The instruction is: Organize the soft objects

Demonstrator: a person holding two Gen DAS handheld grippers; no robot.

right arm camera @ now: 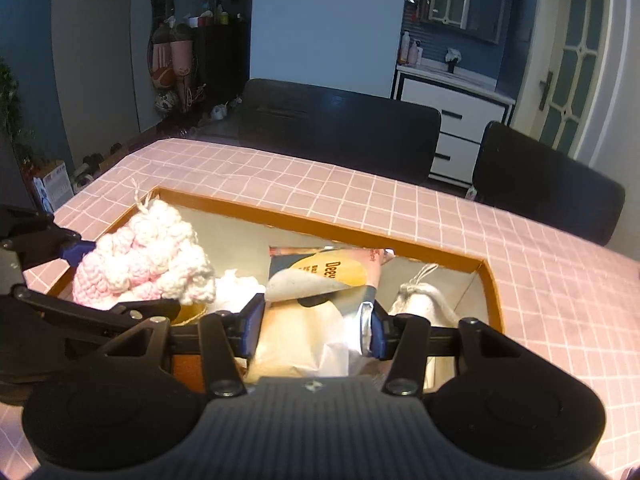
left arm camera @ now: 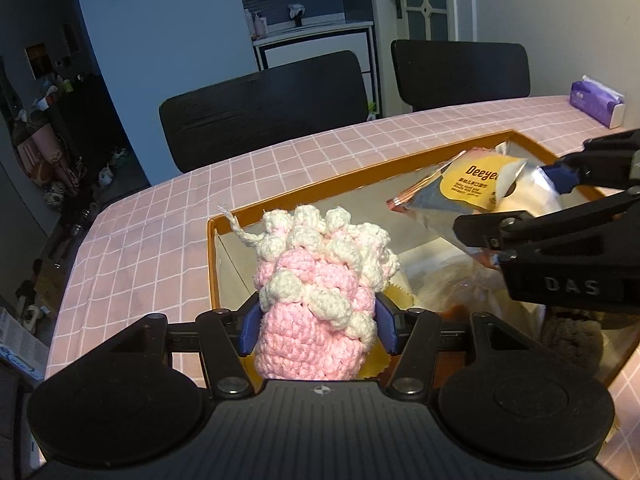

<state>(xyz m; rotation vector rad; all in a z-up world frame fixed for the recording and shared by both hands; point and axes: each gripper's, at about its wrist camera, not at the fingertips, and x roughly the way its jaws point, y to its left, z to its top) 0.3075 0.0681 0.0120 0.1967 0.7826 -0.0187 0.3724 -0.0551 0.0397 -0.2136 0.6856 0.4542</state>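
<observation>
Pink-checked table, box (left arm camera: 224, 240) under both claws: left claw (left arm camera: 318, 326) clamps knit (left arm camera: 320, 280), right claw (right arm camera: 316, 330) around packet (right arm camera: 332, 276), grip unclear, neither dropped in yet.

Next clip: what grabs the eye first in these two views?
A pink-and-white crocheted pouch fills the left claw, which is clamped on it over the near-left corner of the orange-rimmed box. Beside it, the right claw holds a shiny Deeyeo wipes packet over the same box on the pink checked tablecloth.
</observation>
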